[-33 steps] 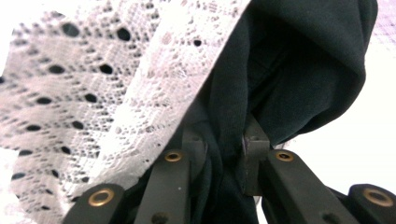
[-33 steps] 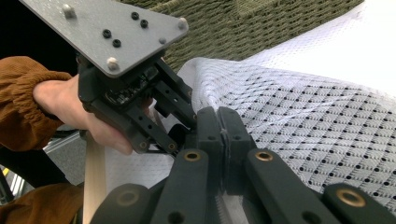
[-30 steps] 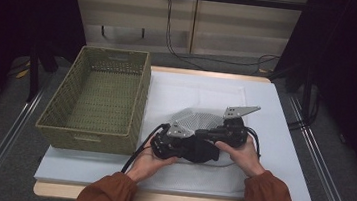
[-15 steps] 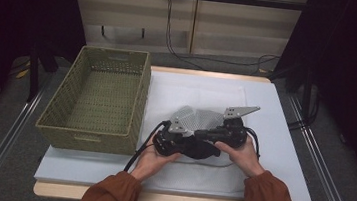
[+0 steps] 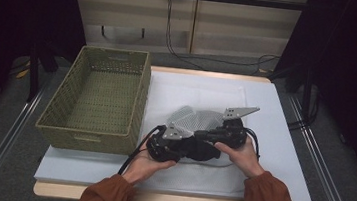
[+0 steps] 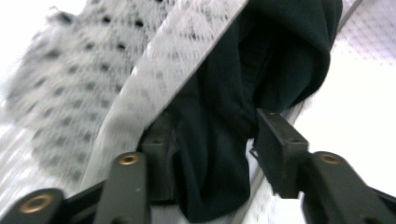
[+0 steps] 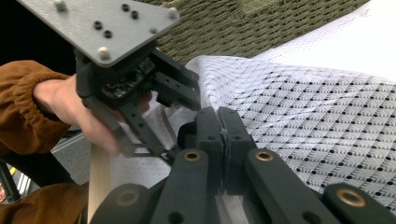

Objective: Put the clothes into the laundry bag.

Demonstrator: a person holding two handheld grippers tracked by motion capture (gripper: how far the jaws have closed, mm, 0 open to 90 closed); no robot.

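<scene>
My left gripper [image 5: 188,143] has just been opening, the dark cloth [image 6: 224,121] lying loosely between its spread jaws; my right gripper [image 7: 223,140] is clamped shut on the white dotted cloth [image 5: 195,118]. Both meet mid-mat [image 5: 266,105], and the cloths lie there. The woven basket [image 5: 97,97] borders the mat's left edge; there is bare mat beyond and to the right.

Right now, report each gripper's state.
Left gripper: jaws have just been opening, dark part of the garment between them, pads apart.
Right gripper: shut on the white dotted fabric.
</scene>
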